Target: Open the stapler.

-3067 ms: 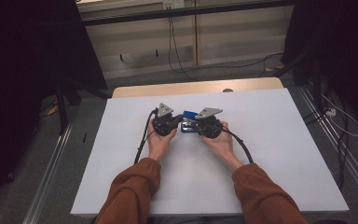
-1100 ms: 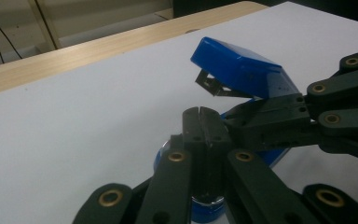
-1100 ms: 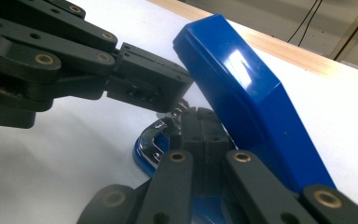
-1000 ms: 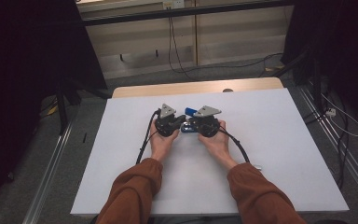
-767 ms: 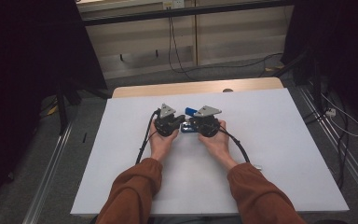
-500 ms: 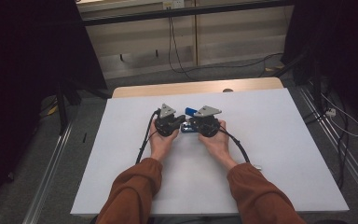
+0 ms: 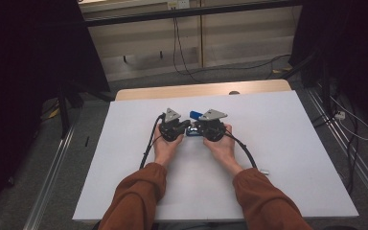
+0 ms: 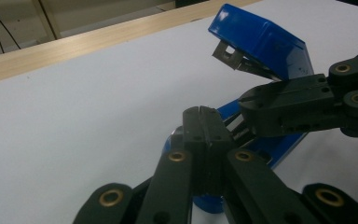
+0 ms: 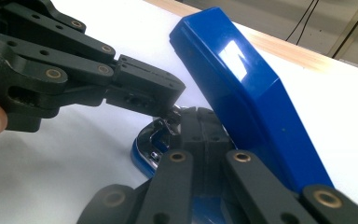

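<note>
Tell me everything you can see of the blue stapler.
The stapler is glossy blue, plastic by its look, with its lid swung open and tilted upward. Beneath the lid hangs a grey metal staple channel; a shiny metal piece shows at the base. It sits mid-table on the white sheet, between the two hands. The left gripper and right gripper, jaws shut, both meet at its inner parts; exactly what each pinches is unclear.
</note>
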A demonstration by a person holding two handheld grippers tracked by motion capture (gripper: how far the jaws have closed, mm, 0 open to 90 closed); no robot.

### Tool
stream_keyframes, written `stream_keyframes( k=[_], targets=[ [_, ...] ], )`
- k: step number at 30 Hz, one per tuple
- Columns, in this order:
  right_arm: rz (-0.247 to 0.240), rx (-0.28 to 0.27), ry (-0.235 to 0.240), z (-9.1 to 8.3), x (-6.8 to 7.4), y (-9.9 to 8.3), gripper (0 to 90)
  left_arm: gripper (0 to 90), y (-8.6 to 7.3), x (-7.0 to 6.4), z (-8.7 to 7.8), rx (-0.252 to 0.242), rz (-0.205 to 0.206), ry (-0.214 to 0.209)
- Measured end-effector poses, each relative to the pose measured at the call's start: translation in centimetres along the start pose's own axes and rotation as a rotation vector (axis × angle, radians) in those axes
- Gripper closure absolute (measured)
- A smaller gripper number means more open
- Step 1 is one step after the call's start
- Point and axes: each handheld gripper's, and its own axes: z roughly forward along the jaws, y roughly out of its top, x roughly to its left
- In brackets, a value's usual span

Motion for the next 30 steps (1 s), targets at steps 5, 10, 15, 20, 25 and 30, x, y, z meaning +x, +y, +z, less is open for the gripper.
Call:
stream_keyframes(
  k=[5,10,15,20,25,30],
  targets=[
    [0.004,-0.004,-0.005,0.0,0.03,0.0,90.0,90.0,-0.05,0.01,0.0,-0.005,-0.002,0.001],
    [0.017,-0.017,-0.01,0.04,0.01,0.09,90.0,90.0,-0.05,0.01,-0.02,-0.003,0.007,0.004],
    [0.02,-0.016,-0.013,0.07,0.02,0.13,90.0,90.0,-0.05,0.01,-0.02,-0.003,0.006,0.004],
    [0.026,-0.023,-0.021,0.04,0.03,0.29,90.0,90.0,-0.06,-0.05,0.0,-0.006,0.01,0.005],
    [0.026,-0.025,-0.024,-0.03,0.0,0.42,90.0,90.0,-0.06,0.05,-0.02,-0.005,0.004,0.001],
    [0.024,-0.032,-0.023,0.16,0.21,0.72,90.0,90.0,-0.07,0.06,-0.03,-0.004,0.006,0.0]
  ],
)
